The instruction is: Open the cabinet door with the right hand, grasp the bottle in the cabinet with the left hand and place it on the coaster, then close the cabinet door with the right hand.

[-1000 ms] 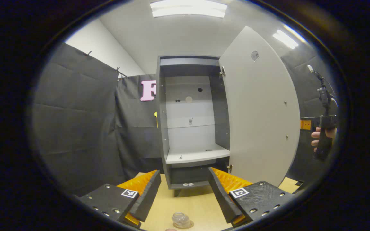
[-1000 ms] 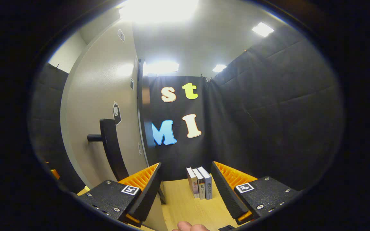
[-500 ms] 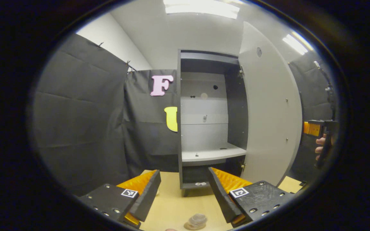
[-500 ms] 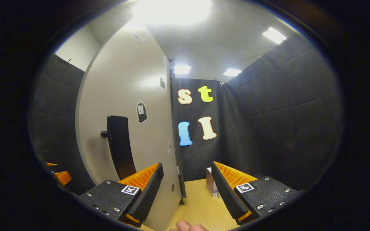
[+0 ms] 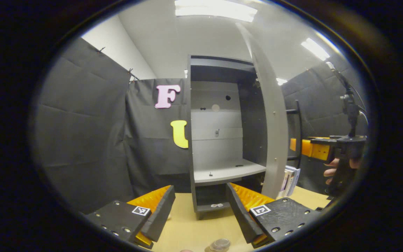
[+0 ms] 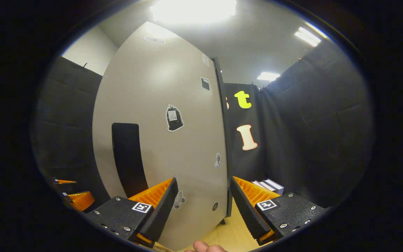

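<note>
A small clear bottle (image 5: 220, 244) stands on a coaster (image 5: 208, 249) on the wooden table, at the very bottom of the left gripper view, below my open left gripper (image 5: 200, 187). Beyond it the grey cabinet (image 5: 219, 105) stands with its shelf (image 5: 227, 171) bare. Its door (image 5: 275, 140) is seen nearly edge-on, partly swung in. A hand holds my right gripper (image 5: 311, 148) behind the door. In the right gripper view the door face (image 6: 159, 87) with its black handle (image 6: 128, 157) is close in front of my open right gripper (image 6: 203, 180).
Several books (image 6: 269, 185) stand on the wooden table (image 5: 187, 231) to the right of the cabinet, also in the left gripper view as books (image 5: 290, 180). Black cloth walls close the booth on both sides. My left gripper's fingers (image 6: 77, 199) peek past the door's left edge.
The door has swung a good way toward shut, from broadside to almost edge-on in the left gripper view. My right gripper has followed it round. The bottle stays put on the coaster.
</note>
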Motion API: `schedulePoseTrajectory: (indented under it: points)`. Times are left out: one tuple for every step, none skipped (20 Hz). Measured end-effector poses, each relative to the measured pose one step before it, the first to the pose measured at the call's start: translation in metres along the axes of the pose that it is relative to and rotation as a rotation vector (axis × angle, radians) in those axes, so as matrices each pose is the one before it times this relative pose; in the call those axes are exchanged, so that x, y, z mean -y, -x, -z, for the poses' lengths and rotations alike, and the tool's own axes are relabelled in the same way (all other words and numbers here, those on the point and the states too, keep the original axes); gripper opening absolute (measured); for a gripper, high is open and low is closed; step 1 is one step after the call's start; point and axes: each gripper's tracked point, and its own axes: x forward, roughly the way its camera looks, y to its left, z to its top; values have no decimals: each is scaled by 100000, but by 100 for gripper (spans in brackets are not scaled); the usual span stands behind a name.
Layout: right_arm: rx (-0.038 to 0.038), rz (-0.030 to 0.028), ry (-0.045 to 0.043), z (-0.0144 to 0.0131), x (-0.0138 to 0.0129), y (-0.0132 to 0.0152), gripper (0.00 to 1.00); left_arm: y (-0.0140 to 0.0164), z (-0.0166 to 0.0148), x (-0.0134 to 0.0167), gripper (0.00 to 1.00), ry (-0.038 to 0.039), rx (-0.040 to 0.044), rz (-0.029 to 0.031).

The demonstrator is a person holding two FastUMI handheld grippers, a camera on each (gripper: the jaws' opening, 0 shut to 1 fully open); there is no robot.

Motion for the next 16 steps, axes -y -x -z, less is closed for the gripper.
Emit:
schedulePoseTrajectory:
  points:
    - [-677,-1382,625,210,-675,-65,94,-86,84,312,86,-579,25,182]
    - [-562,-96,115,261,-273,38,94,43,-100,385,88,0,7,916]
    - [-645,-268,-695,354,-36,-311,95,-166,-13,329,88,-44,-117,874]
    - [-754,-62,-1134,384,13,-213,95,-152,36,22,88,-739,-174,-212]
    - [-788,236,-1151,436,50,-62,95,-117,35,41,88,-566,242,259]
    - [-1248,546,-857,394,135,73,95,-277,7,343,88,-111,-5,903]
    - [-1343,479,-678,378,197,52,95,-278,227,52,88,57,-457,264]
    - [-830,112,-738,191,162,106,95,20,323,-44,88,88,-628,-29]
    - [-413,111,-356,112,25,156,95,-92,205,-1,88,728,-75,127]
    - [-211,441,46,32,122,121,95,-133,190,-31,88,1146,-270,267]
    - [-185,346,199,71,194,-57,95,83,249,96,86,961,-338,596]
    - [-20,272,543,-161,41,-44,95,-79,132,117,86,119,-344,490]
    - [246,502,906,-190,88,-26,95,96,-93,-134,88,-465,169,-141]
    - [215,27,943,-233,-46,-26,95,-19,-60,-30,86,-278,241,-296]
    - [136,-426,740,-77,-126,-47,95,66,-196,136,86,368,163,76]
    - [227,-843,145,-127,-208,49,95,63,-141,-8,86,515,327,-210]
